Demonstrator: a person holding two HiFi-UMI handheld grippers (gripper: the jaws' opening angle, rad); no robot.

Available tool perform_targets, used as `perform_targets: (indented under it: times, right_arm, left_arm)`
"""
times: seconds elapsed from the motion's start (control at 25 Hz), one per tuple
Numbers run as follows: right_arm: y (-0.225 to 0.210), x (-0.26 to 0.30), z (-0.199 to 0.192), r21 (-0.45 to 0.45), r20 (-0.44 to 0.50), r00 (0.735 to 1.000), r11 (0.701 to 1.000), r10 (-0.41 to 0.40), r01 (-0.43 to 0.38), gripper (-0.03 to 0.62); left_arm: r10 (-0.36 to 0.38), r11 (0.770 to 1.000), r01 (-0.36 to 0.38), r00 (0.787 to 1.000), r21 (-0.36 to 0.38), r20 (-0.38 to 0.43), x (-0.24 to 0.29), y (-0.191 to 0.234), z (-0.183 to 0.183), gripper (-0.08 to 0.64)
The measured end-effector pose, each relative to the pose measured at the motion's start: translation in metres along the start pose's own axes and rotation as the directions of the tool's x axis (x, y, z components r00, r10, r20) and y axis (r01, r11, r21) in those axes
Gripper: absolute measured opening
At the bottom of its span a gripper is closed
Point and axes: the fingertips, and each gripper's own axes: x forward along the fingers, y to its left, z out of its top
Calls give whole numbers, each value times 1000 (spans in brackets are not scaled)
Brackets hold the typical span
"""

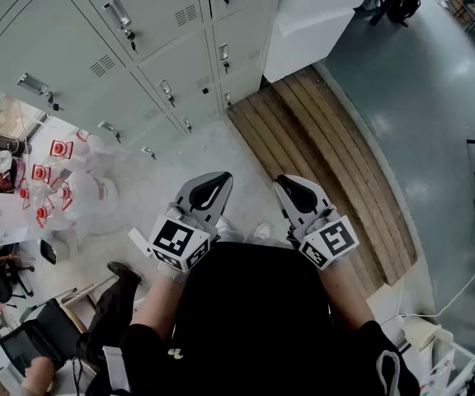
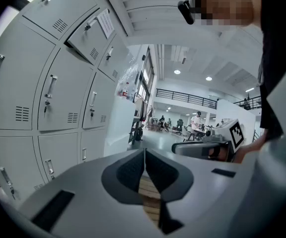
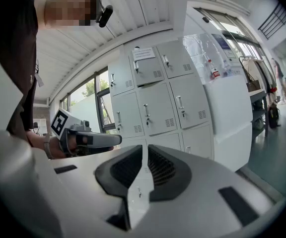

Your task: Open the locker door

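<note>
Many grey lockers [image 1: 97,48] fill the wall at the upper left of the head view. Their doors look shut from up there, so nothing inside can be seen. In the left gripper view, one upper door [image 2: 91,33] with a paper sheet on it looks to stand out a little from its neighbours. Down on the floor beside the lockers, clear plastic bags [image 1: 89,188] hold red-and-white packets. A wooden platform [image 1: 320,139] starts at the foot of the lockers and runs toward the lower right.

Now the grippers. The left gripper [image 1: 218,186] and right gripper [image 1: 291,188] sit side by side, low, right in front of the person's dark torso, tips aimed toward the lockers. The lockers are well apart from both, and no pad touches a door or a handle. The left jaws are pressed together with nothing between them. The right jaws are closed too, gripping nothing. Both forearms are tucked in against the body, with the marker cubes turned up toward the head camera.
</note>
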Motion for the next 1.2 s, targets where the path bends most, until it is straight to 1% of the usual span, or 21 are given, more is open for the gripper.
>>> perform_targets:
  times: [0.32,0.4,0.56,0.68,0.76,0.96,1.08,1.2]
  right_arm:
    - [19,34,4,-23,-9,1000,1000,7,-7,54]
    - [24,45,5,-11,-7,1000,1000,13,-13,54]
    - [28,66,8,41,11,1000,999,4,-5,54]
    - [26,80,5,40,-2,1000,999,-6,6,55]
    - [23,86,2,38,-15,1000,999,-9,10,55]
    - [0,99,-2,51,-29,999,999,-18,19,55]
    - [-29,113,-2,61,-29,999,998,-13,15,55]
    - [-62,131,2,74,-34,999,997,17,-15,55]
  left_arm:
    - [-21,1000,21,1000,-8,1,-17,26,1,25]
    - [-24,1000,24,1000,-15,4,-21,35,1,25]
    - [-31,999,31,1000,-33,5,-32,54,-1,25]
    - [-36,999,35,999,-33,-12,-38,67,-7,25]
    - [-26,999,25,999,-39,-23,-40,76,-12,25]
    - [4,998,-6,999,-57,-35,-29,95,-16,25]
    - [42,997,-45,998,-60,-45,-12,109,-16,25]
    - [90,994,-93,994,-59,-57,12,123,-11,25]
